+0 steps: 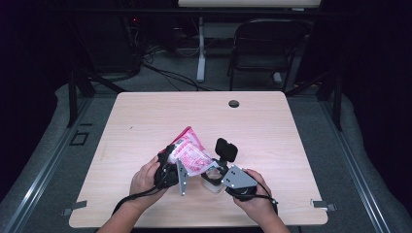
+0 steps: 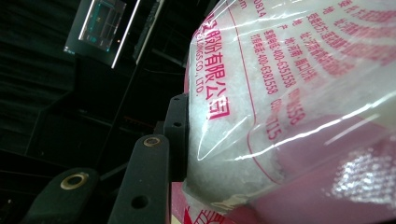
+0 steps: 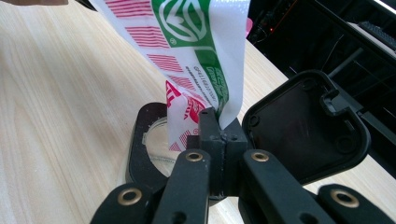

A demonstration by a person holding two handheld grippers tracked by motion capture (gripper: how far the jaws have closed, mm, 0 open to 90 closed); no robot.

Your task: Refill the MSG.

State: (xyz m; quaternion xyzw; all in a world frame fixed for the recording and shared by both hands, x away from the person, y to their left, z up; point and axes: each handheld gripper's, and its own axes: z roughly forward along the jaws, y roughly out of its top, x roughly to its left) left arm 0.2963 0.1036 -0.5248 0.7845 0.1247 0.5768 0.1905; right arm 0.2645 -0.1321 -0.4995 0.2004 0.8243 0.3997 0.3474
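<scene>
The pink bag [image 1: 190, 153] is held up over the near middle of the table [image 1: 145, 116], between both hands. The left gripper [image 1: 171, 167] clamps its side, and the right gripper [image 3: 218, 126] is pinched tight on its bottom edge. An open-lidded container [image 1: 216, 174] sits just beside them. Far half of the table's wide open, with a cable hole [image 1: 234, 103] near the far edge.

A pink-printed plastic bag [image 1: 190, 154] of white grains, perhaps sugar, hung tilted above an open black-lidded container [image 1: 216, 175] on the bench [image 1: 145, 116].
</scene>
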